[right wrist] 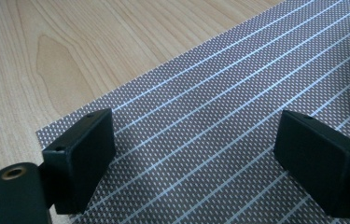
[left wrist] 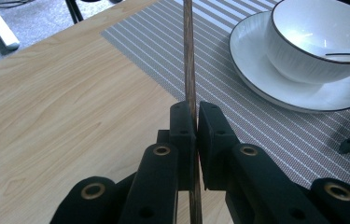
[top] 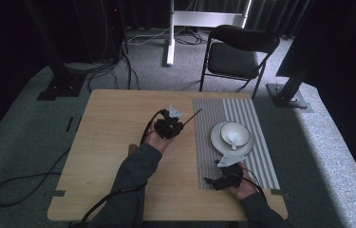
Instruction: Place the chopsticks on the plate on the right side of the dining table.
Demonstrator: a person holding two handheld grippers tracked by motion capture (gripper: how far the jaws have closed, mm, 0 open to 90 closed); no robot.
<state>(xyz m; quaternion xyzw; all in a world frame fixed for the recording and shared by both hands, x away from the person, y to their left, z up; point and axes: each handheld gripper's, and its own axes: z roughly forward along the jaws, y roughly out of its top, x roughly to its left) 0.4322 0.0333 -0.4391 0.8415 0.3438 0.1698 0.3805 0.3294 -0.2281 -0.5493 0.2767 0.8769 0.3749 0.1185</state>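
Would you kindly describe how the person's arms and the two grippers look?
Each hand-held gripper, left and right, is black, with two blocky flat jaws, brass-ringed pivot holes, a grey three-cornered plate on top and a trailing black cable. The person wears dark grey-green long sleeves.

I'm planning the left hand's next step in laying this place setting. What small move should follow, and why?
Probably carry the chopstick a little further over the striped placemat and lower it beside the plate. The left gripper is shut on it, held above the mat's edge, and the plate with the bowl already sits there. The right gripper hangs open over the mat.
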